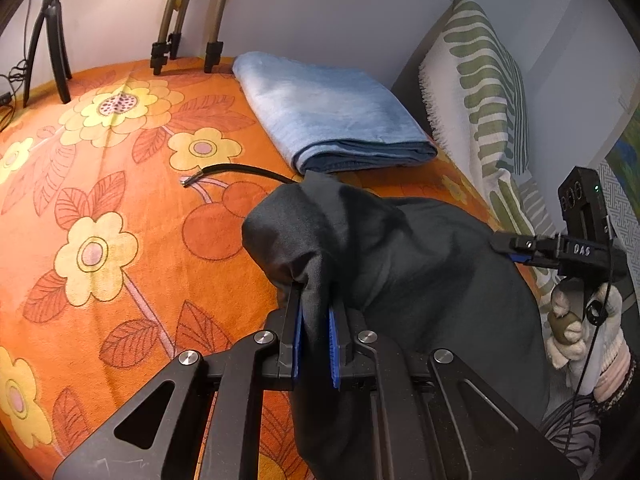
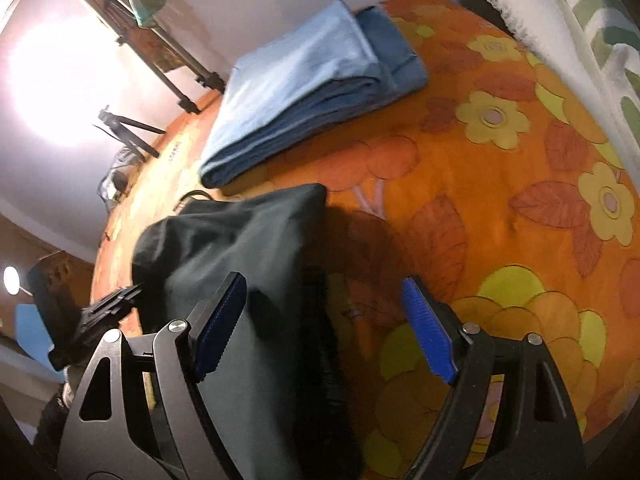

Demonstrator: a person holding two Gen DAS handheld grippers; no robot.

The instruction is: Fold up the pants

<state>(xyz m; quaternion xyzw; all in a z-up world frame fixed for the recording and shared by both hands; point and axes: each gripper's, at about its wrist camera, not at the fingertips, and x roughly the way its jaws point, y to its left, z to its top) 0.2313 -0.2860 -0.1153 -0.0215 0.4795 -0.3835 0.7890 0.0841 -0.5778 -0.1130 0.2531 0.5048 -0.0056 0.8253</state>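
Black pants, bunched and draped, fill the space directly ahead of my left fingers, which are clenched on a fold of the cloth; the fabric rises in a soft hump beyond the blue pads and hangs down below them. Right fingers stand released and wide apart, nothing pressed between the pads; the near edge of the pants lies over the inner side of the left-hand pad, while the other pad hovers clear above the bed cover.

The garment rests on the orange floral bed, between my two tools, with a drawstring trailing out beyond the hump. Past it, well apart, lies a folded blue towel.

Handling, as judged: the cloth is light, limp and thin, keeps no shape of its own, and slumps wherever it is unsupported. It seems matte rather than slippery, so a single pinch holds. The best place to take hold appears to be a hemmed edge or the waistband, one corner per tool, so the fabric can be drawn taut before laying it flat.
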